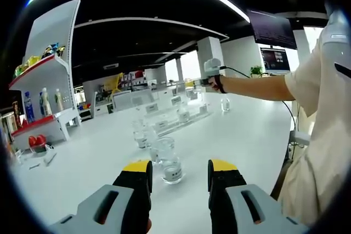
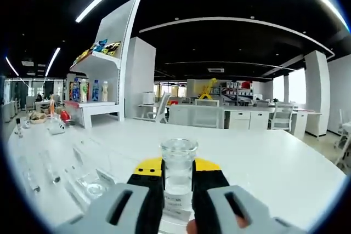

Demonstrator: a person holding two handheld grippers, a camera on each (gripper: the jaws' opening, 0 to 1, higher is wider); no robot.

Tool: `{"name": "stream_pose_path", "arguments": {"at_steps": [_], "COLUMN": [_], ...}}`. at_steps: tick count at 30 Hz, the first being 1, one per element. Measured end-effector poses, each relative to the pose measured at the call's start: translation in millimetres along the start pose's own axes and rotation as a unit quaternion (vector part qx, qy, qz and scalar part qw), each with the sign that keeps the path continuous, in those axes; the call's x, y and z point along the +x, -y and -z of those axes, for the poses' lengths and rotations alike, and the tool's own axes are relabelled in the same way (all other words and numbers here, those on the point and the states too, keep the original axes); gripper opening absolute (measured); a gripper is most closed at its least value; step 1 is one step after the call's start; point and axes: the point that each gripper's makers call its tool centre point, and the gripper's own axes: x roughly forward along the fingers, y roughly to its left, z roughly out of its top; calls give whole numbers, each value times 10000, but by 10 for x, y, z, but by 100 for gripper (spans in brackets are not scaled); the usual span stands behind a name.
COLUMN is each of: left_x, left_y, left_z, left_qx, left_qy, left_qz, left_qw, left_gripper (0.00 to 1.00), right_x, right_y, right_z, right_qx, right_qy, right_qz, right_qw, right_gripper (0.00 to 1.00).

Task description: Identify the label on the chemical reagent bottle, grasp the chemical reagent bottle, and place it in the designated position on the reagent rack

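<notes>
Right gripper (image 2: 177,182) jaws clamped on a clear glass reagent bottle (image 2: 178,171) held above the white table (image 2: 263,157), clear acrylic reagent rack (image 2: 82,173) lower left, left gripper (image 1: 179,173) jaws apart, another reagent bottle (image 1: 171,167) standing just ahead, person's arm (image 1: 252,87) extended beyond, display shelf (image 1: 49,89) with drinks at back

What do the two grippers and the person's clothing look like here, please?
Both the left gripper and right gripper have grey bodies with slotted housings and black jaws tipped in yellow. A black cable trails from the right gripper. The person wears a pale short-sleeved shirt.
</notes>
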Motion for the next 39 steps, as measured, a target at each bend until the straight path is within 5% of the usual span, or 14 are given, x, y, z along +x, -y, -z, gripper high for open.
{"name": "stream_pose_path", "arguments": {"at_steps": [39], "left_x": [6], "left_y": [5], "left_z": [4], "left_qx": [12], "left_qy": [0], "left_qz": [-4], "left_qw": [10000], "left_gripper": [41], "right_x": [-3], "right_y": [-15], "right_z": [164], "right_qx": [-25], "right_qy": [-302], "right_qz": [-62], "right_qw": [9995], "right_gripper": [18]}}
